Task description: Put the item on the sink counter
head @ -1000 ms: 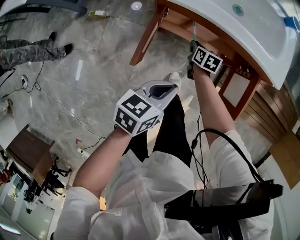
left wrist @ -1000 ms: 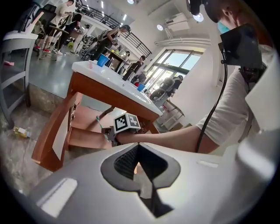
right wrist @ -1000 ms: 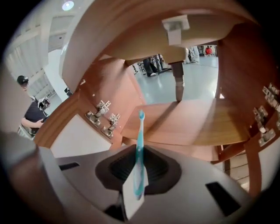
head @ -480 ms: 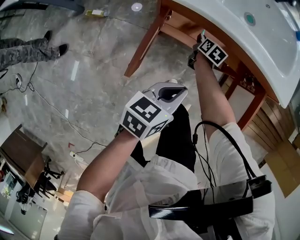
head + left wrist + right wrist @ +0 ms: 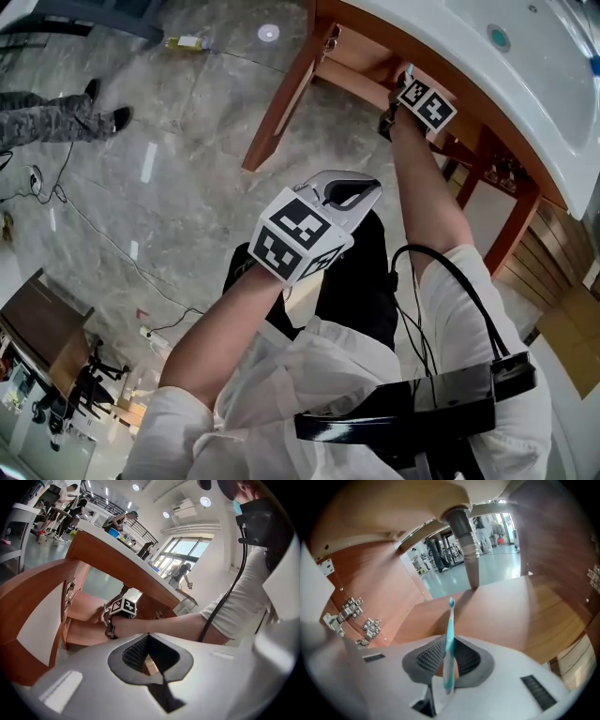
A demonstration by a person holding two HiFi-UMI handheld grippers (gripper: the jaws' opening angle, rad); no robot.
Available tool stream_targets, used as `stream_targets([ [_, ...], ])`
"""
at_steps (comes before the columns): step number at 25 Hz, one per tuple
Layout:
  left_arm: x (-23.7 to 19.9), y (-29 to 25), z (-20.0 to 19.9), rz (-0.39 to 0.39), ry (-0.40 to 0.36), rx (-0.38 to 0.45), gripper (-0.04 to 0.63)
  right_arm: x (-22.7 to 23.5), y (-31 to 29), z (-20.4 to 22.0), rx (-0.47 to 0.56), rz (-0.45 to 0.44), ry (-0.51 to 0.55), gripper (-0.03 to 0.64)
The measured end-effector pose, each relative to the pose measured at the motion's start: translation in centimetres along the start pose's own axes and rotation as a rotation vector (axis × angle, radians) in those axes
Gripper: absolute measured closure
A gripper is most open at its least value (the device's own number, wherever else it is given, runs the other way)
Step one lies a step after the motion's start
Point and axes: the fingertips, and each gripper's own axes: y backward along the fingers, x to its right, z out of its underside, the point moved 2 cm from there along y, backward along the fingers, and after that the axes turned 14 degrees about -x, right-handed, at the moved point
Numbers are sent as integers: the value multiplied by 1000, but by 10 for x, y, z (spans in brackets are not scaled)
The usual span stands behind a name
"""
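Observation:
A teal and white toothbrush (image 5: 450, 634) stands upright between the pads of my right gripper (image 5: 449, 660), which is shut on its handle. That gripper (image 5: 405, 80) is inside the open wooden cabinet (image 5: 281, 103) below the white sink (image 5: 525, 84), with its marker cube (image 5: 427, 103) at the cabinet's front edge. In the left gripper view the same cube (image 5: 121, 607) shows in front of the cabinet shelf. My left gripper (image 5: 349, 192) hangs lower, over the person's legs and well clear of the cabinet. Its jaws (image 5: 149, 651) are shut with nothing between them.
A grey drain pipe (image 5: 466, 545) comes down from the basin just beyond the toothbrush. Metal hinges (image 5: 361, 616) sit on the cabinet's left wall. Another person's legs (image 5: 56, 112), cables (image 5: 94, 216) and a small bottle (image 5: 183, 42) are on the stone floor.
The right gripper with the toothbrush has shifted slightly toward the sink's edge. The left gripper has drifted a little to the right. Both grips look unchanged.

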Motion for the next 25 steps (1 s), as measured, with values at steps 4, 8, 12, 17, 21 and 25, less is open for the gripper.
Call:
stream_targets([
  [4,-4,-2,9,5,-2,-7,591,0,-5,-6,17,9,-22,566],
  [8,-4,-6,15,13,-11,-10,591,3,-8,-5,24,7,-34,566],
  [12,-3,-4,17,10,-28,-17,591,4,-9,-2,31,-29,-64,562],
  [17,-5,-3,17,15,-27,-17,591,1,-7,-3,33,-45,-54,516],
  [21,5,-4,18,34,-36,-28,589,1,4,2,28,-51,-46,503],
  [25,21,3,10,48,-43,-37,591,-1,26,10,11,-67,-49,503],
])
